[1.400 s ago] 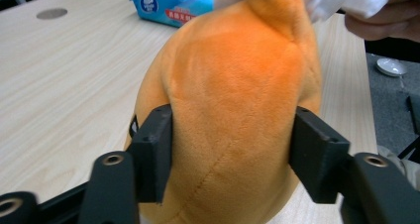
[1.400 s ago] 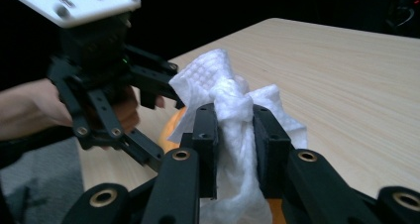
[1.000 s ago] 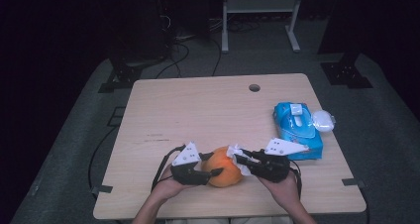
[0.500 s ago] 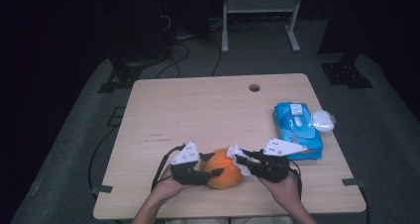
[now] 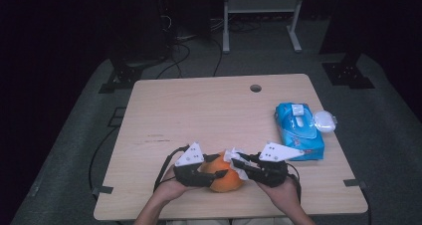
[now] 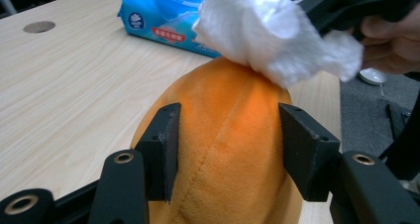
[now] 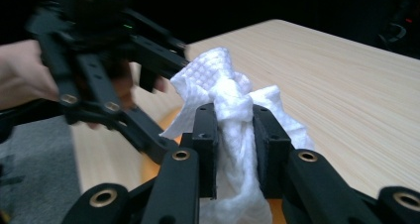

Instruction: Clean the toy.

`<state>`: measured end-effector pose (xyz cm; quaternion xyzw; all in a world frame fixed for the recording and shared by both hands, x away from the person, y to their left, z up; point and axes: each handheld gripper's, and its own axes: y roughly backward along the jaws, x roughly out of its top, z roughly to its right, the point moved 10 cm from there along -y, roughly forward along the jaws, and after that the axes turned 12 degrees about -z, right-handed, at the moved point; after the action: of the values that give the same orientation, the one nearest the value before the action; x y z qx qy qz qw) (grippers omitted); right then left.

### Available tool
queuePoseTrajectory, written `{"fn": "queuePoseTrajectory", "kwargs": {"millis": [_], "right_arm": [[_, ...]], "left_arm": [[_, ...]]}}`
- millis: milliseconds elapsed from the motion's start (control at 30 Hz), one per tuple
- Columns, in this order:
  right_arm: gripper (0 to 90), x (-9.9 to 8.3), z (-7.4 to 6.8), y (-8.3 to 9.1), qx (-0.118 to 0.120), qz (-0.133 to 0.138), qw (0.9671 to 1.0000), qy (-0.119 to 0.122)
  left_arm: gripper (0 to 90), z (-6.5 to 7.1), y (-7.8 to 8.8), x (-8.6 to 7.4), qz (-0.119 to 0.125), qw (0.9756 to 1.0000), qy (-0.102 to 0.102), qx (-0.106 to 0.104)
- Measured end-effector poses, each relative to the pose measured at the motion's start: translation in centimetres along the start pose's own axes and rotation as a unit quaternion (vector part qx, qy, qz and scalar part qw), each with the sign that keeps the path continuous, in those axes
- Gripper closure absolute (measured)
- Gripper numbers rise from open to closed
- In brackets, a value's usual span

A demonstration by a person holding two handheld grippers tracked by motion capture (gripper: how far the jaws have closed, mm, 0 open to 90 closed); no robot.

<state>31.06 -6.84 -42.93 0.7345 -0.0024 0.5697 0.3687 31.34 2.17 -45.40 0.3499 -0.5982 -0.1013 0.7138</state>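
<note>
Orange plush (image 6: 233,149) pinched between left jaws, crumpled wipe (image 7: 233,135) between right jaws.

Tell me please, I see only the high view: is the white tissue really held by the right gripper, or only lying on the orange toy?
Observer: It is held. In the right gripper view the right gripper pinches the bunched white tissue between its two jaws.
Operator: And does the tissue touch the toy?
Observer: Yes. In the left gripper view the tissue rests against the top end of the orange plush toy.
Operator: How does the left gripper hold the toy?
Observer: The left gripper has one jaw pressed on each side of the toy, around its middle.
Operator: What is printed on the blue pack?
Observer: The blue wipes pack has a red label strip along its side; the text is too small to read.
</note>
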Motion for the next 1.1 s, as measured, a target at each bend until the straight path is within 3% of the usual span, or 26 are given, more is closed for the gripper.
{"fn": "queuePoseTrajectory", "kwargs": {"millis": [100, 267, 400, 533, 567, 733, 800, 900, 933, 1000, 1067, 1100], "right_arm": [[74.0, -0.4, -0.2, -0.7, -0.001, -0.012, 0.9999, 0.007], [74.0, -1.3, 1.4, -0.6, -0.014, -0.021, 0.9996, -0.009], [73.9, -1.6, 2.0, -0.6, -0.008, -0.019, 0.9992, -0.033], [73.9, -1.4, 1.3, -0.7, -0.016, -0.024, 0.9996, -0.006], [74.0, -1.5, 1.6, -0.7, -0.014, -0.024, 0.9995, -0.012], [73.9, -1.9, 3.3, -0.3, -0.025, -0.024, 0.9987, -0.037], [73.9, -1.7, 2.8, -0.2, -0.028, -0.022, 0.9988, -0.032], [73.8, -1.2, 1.2, -0.6, -0.002, -0.016, 0.9996, -0.022], [73.9, -1.3, 1.1, -0.8, -0.005, -0.019, 0.9997, -0.014], [73.9, -1.5, 1.7, -0.7, -0.006, -0.022, 0.9995, -0.022], [74.0, -1.9, 2.9, -0.3, -0.029, -0.027, 0.9989, -0.025], [73.9, -2.0, 3.2, 0.0, -0.030, -0.023, 0.9986, -0.037]], "left_arm": [[40.4, -0.1, -0.2, -0.2, -0.005, 1.0000, -0.001, 0.006], [19.2, -0.9, -0.4, -0.6, 0.003, 0.9999, 0.016, 0.005], [26.3, -1.2, -1.0, -1.2, -0.004, 0.9997, 0.022, 0.007], [35.6, -1.2, -1.0, -1.4, -0.010, 0.9997, 0.017, 0.013], [37.3, -1.2, -0.9, -1.4, -0.009, 0.9997, 0.019, 0.013], [37.7, -1.3, -1.0, -1.2, -0.007, 0.9997, 0.020, 0.015], [36.8, -1.3, -1.1, -1.2, -0.009, 0.9996, 0.022, 0.015], [36.7, -1.2, -1.1, -1.4, -0.013, 0.9996, 0.021, 0.015], [37.0, -1.2, -1.0, -1.4, -0.014, 0.9996, 0.021, 0.015], [37.3, -1.3, -1.0, -1.4, -0.013, 0.9994, 0.025, 0.019], [37.4, -1.4, -1.1, -1.3, -0.009, 0.9993, 0.030, 0.022], [37.3, -1.5, -1.1, -1.2, -0.007, 0.9992, 0.032, 0.024]]}}
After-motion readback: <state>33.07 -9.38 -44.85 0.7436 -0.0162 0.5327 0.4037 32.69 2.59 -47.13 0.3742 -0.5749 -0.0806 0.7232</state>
